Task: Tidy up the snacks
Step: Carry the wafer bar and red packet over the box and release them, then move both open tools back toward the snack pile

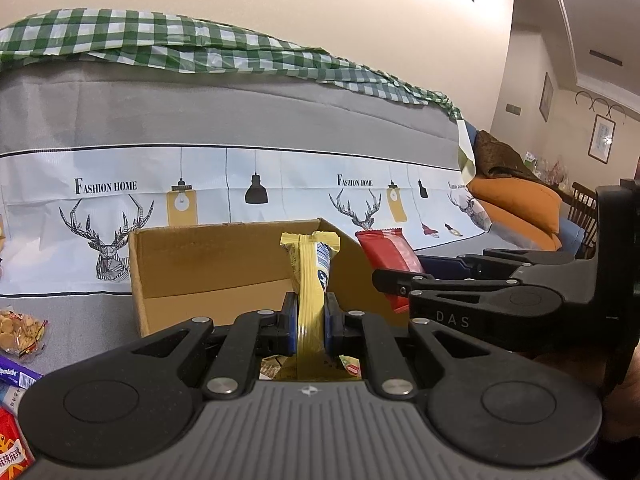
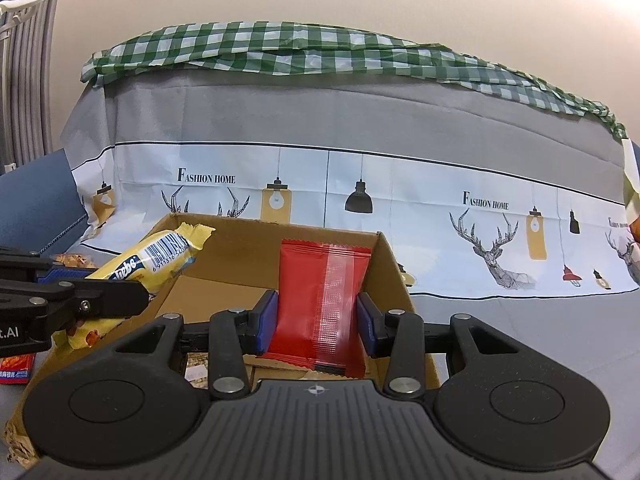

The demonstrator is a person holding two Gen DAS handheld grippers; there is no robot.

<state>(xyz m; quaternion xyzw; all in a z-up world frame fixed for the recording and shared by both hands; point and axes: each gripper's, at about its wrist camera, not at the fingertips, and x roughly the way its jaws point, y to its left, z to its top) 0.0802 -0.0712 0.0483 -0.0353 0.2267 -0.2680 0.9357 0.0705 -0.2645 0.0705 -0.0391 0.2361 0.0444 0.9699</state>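
Note:
My left gripper (image 1: pixel 311 322) is shut on a yellow snack packet (image 1: pixel 311 280), held edge-on and upright over the open cardboard box (image 1: pixel 208 276). My right gripper (image 2: pixel 316 318) is shut on a red snack packet (image 2: pixel 320 304), held upright over the same box (image 2: pixel 240 256). In the left wrist view the right gripper (image 1: pixel 384 280) and the red packet (image 1: pixel 386 252) show to the right. In the right wrist view the left gripper (image 2: pixel 136 300) and the yellow packet (image 2: pixel 156 260) show at the left, above the box's left wall.
A bag of round biscuits (image 1: pixel 20 330), a blue packet (image 1: pixel 16 376) and a red packet (image 1: pixel 12 448) lie on the grey cloth at the left. A sofa covered in printed cloth (image 2: pixel 360 184) stands behind the box. Orange cushions (image 1: pixel 520 208) lie at the right.

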